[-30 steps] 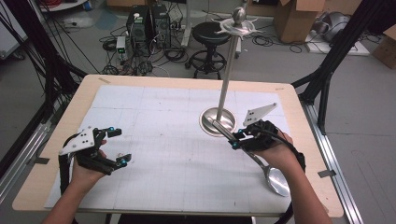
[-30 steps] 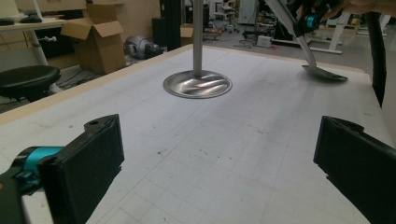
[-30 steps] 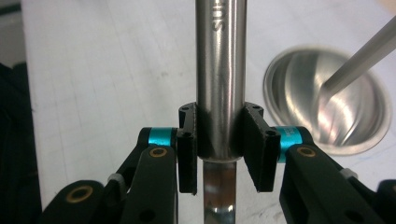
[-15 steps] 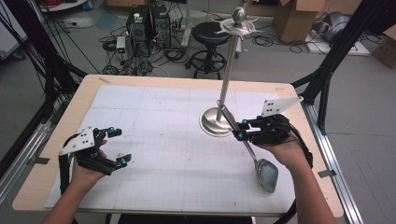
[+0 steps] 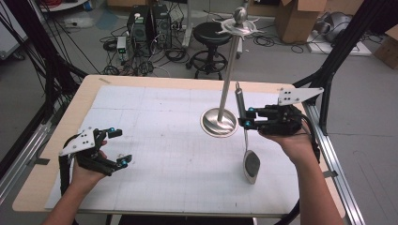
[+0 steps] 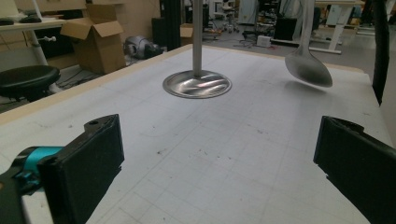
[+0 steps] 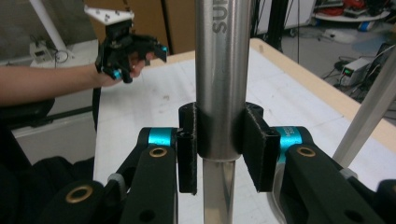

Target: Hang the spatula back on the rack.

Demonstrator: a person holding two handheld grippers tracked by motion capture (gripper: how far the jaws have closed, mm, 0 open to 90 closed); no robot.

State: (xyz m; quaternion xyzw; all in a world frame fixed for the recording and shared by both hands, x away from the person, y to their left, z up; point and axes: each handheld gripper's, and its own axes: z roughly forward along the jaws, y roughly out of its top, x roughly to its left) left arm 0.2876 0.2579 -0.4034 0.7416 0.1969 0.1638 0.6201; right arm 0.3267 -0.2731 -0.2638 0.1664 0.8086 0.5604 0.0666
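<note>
the table (image 5: 155,117) is a pale board with a gridded white mat, and on its right half stands the hanging stand (image 5: 228,84), a tall steel pole rising from a round dished base to a small crown of hooks under a ball at the top.

just right of that base is the ladle (image 5: 247,140), a long steel utensil. a second ago it lay slanted low over the mat with its bowl out near the table's near right corner; now it has swung nearly upright, handle tip up beside the pole and bowl hanging low, off the mat by the look of the left gripper view (image 6: 308,65), where a shadow lies under it.

the right gripper (image 5: 245,118) pinches the ladle's handle partway along, both pads pressed flat on the round shaft in the right gripper view (image 7: 219,149). the hand has lifted and turned it since the earlier pictures.

the left gripper (image 5: 119,147) rests on the near left of the mat, well apart from everything, jaws spread with nothing between them, just as it was a second ago.

my reading: the pick-up is done and the ladle is being stood up for hanging. the handle tip sits far below the hooks, so a good climb is left, then a careful match of handle end to hook.
</note>
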